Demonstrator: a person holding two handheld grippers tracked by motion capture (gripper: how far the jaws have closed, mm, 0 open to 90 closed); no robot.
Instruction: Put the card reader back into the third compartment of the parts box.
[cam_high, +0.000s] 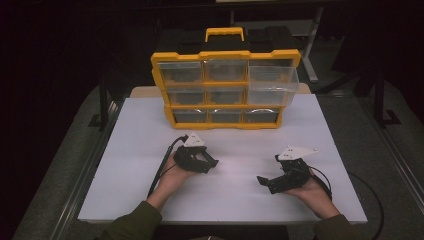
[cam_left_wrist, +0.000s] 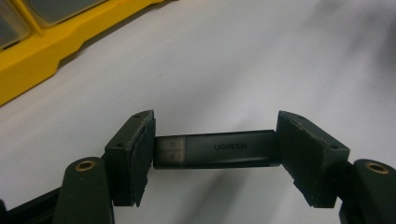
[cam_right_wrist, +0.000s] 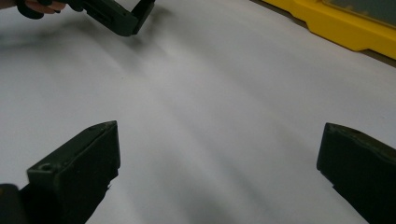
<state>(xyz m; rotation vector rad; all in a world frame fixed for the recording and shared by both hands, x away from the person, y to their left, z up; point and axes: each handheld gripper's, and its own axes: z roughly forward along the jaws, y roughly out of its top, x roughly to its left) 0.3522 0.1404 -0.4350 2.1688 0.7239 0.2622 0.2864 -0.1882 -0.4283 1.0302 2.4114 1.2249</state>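
USB stick (cam_left_wrist: 217, 149), dark grey with "UGREEN" printed on its side, sits lengthwise between the two jaws of the left tool (cam_left_wrist: 215, 149), one end against each pad, so that tool is clenched on it and holds it just above the white surface (cam_left_wrist: 261, 60). In the high view the left tool (cam_high: 200, 159) hangs over the middle of the surface, a little in front of the yellow drawer cabinet (cam_high: 226, 55), which stands upright at the far edge. The right tool (cam_right_wrist: 219, 163) is released, its jaws spread wide with nothing between them, and it rests low over the surface well to the right of the other (cam_high: 274, 182). One clear drawer (cam_high: 272, 86) at the cabinet's upper right is pulled forward, standing out from its frame, while the other drawers sit flush. My reading is that the pick-up is done and the drawer is ready; what is left is to carry the stick to that open drawer, drop it in, and probably push the drawer shut with the free tool.
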